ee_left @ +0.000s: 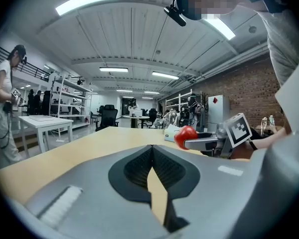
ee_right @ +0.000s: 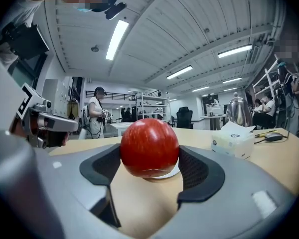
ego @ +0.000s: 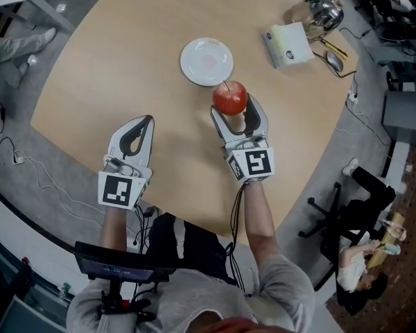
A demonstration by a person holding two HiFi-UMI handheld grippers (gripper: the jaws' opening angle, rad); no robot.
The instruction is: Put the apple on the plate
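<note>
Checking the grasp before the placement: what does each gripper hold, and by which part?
The right gripper holds the apple by its two opposite sides, about mid-height, one jaw pad on each. The left gripper is shut on nothing.

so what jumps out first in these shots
A red apple clamped in the right gripper stands out mid-way across the wooden table, just short of the white plate. The left gripper is shut and empty at near left; a tissue box and steel kettle sit far right.
</note>
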